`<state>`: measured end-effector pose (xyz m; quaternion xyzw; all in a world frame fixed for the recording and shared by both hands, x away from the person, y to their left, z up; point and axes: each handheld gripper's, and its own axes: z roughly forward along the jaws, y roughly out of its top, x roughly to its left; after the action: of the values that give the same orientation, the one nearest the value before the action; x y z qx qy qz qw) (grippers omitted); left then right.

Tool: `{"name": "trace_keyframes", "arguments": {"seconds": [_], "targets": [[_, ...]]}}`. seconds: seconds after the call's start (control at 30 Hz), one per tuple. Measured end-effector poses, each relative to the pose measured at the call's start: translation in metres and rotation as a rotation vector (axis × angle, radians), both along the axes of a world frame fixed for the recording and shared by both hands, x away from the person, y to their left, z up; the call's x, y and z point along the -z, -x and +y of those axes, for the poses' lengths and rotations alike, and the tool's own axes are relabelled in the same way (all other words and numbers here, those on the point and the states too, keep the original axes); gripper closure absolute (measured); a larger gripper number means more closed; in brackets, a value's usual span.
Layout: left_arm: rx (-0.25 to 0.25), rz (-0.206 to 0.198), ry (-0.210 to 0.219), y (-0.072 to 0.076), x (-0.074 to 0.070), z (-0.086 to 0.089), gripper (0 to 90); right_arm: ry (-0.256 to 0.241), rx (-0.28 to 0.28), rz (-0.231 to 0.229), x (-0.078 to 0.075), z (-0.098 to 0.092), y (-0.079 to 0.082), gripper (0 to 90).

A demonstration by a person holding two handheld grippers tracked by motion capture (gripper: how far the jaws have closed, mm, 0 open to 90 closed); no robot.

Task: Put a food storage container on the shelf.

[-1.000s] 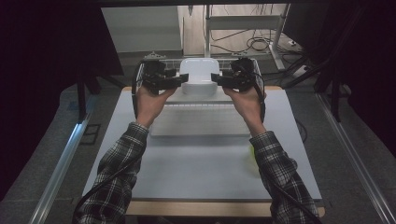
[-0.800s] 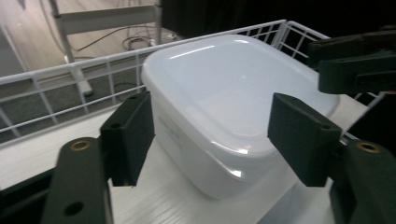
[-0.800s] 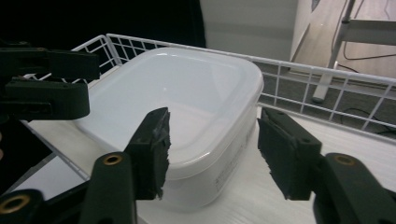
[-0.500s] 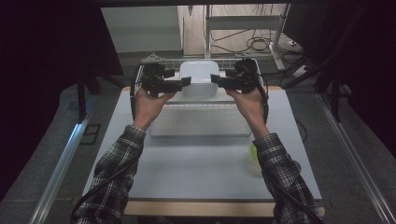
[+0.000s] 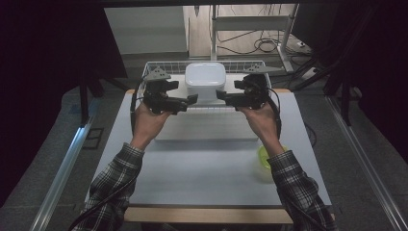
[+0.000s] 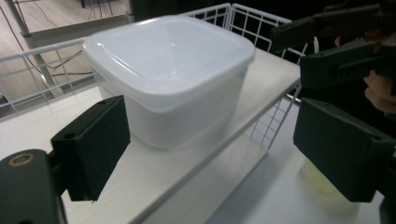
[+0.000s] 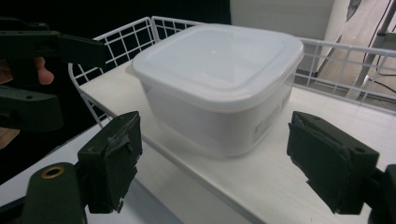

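Behind both gaping tools (image 5: pixel 192 100) (image 5: pixel 222 95), lidded white tub (image 5: pixel 205 79), its base hidden, contents perhaps nil.

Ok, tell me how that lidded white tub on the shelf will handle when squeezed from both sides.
The white plastic tub looks thin-walled, so it may flex. Its smooth, tapered sides could slip upward out of the open left gripper and right gripper. Broad and flat-based, it probably won't tip.
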<state>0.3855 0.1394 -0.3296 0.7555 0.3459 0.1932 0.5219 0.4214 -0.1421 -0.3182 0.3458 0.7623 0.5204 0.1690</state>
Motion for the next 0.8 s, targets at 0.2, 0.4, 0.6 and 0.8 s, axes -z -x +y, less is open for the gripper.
{"name": "trace_keyframes", "arguments": {"seconds": [0.2, 0.4, 0.6, 0.8], "targets": [[0.022, -0.013, -0.009, 0.017, 0.015, 0.002, 7.3, 0.007, -0.021, 0.012, 0.011, -0.003, 0.011, 15.3], [0.037, -0.018, -0.009, 0.031, 0.028, 0.006, 7.0, 0.03, -0.049, 0.016, 0.024, -0.005, 0.024, 11.3], [0.053, -0.011, -0.015, 0.047, 0.044, 0.011, 7.3, 0.048, -0.062, 0.012, 0.037, -0.009, 0.036, 9.5], [0.052, -0.014, -0.024, 0.064, 0.067, 0.014, 7.0, 0.082, -0.075, 0.012, 0.059, -0.016, 0.051, 8.1]]}}
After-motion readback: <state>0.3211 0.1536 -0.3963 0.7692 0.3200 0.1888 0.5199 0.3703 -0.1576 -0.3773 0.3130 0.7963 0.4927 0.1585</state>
